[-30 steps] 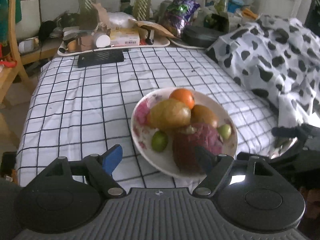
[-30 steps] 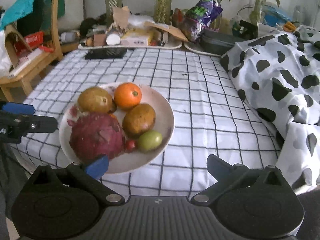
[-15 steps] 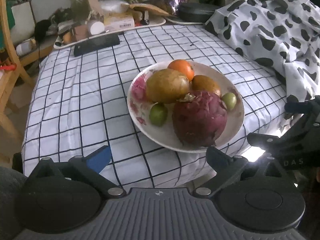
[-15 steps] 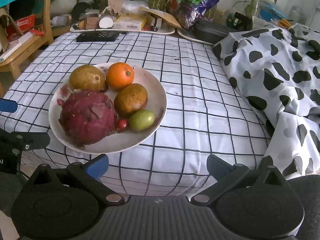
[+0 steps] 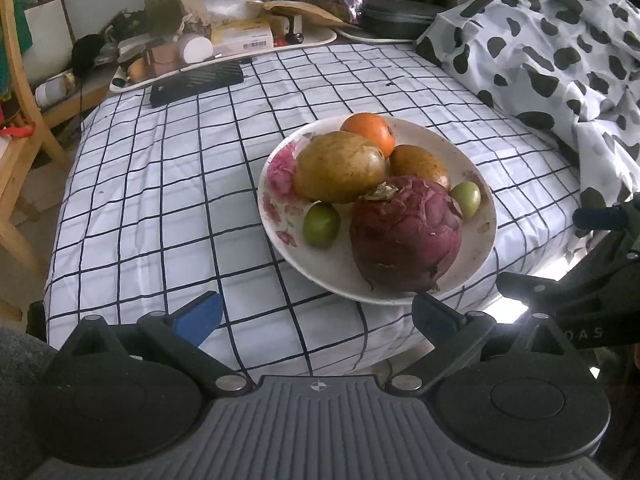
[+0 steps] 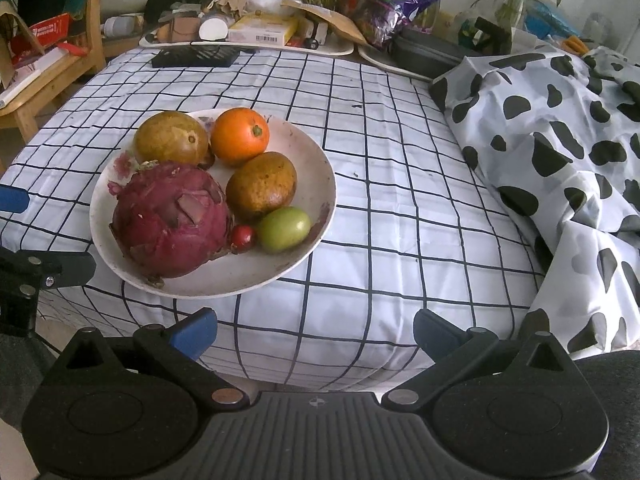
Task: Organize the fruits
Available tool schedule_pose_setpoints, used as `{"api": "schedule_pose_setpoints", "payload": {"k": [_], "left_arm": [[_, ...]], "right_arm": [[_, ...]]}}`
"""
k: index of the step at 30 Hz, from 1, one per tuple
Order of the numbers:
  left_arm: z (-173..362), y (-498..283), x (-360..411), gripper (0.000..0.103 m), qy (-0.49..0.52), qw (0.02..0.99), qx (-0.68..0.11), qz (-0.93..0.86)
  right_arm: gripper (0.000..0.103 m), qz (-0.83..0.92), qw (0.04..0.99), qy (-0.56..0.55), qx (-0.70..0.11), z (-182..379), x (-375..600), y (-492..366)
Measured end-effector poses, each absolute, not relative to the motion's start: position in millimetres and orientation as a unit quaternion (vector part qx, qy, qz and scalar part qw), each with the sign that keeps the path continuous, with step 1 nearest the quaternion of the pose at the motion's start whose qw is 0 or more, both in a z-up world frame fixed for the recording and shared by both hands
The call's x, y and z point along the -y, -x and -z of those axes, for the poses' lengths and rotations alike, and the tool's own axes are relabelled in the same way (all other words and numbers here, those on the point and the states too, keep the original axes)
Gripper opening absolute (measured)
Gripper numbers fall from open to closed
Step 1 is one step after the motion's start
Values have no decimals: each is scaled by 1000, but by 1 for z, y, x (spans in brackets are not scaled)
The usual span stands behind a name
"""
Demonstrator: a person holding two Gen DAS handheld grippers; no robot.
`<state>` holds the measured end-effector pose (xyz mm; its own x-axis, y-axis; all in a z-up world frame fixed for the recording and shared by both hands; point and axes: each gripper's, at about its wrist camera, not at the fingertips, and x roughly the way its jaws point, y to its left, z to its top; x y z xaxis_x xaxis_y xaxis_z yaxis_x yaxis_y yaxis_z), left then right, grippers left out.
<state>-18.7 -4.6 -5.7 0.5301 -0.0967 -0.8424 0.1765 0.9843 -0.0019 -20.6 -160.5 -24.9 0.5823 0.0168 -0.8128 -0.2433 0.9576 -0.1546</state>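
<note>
We see the left gripper (image 5: 316,316) and right gripper (image 6: 314,330) both spread, holding nothing, with every fruit piled on the plate (image 6: 316,184) just ahead of them: fits sorting finished or still pending. Only the right view shows the small red fruit (image 6: 242,236); only the left shows the second green fruit (image 5: 321,224).

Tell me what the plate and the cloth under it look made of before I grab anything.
Plate: looks like glazed ceramic, off-white and slightly glossy, with pink floral print and brownish smudges; melamine can't be excluded. Checked cloth: thin woven fabric, matte white with dark grid lines, wrinkled and draped over the near edge.
</note>
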Motion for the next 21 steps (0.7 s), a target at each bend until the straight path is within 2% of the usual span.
{"api": "schedule_pose_setpoints", "payload": {"k": [21], "left_arm": [[14, 18, 8, 102, -76, 863, -495, 72]], "right_arm": [[103, -76, 887, 116, -441, 21, 162, 22]]}}
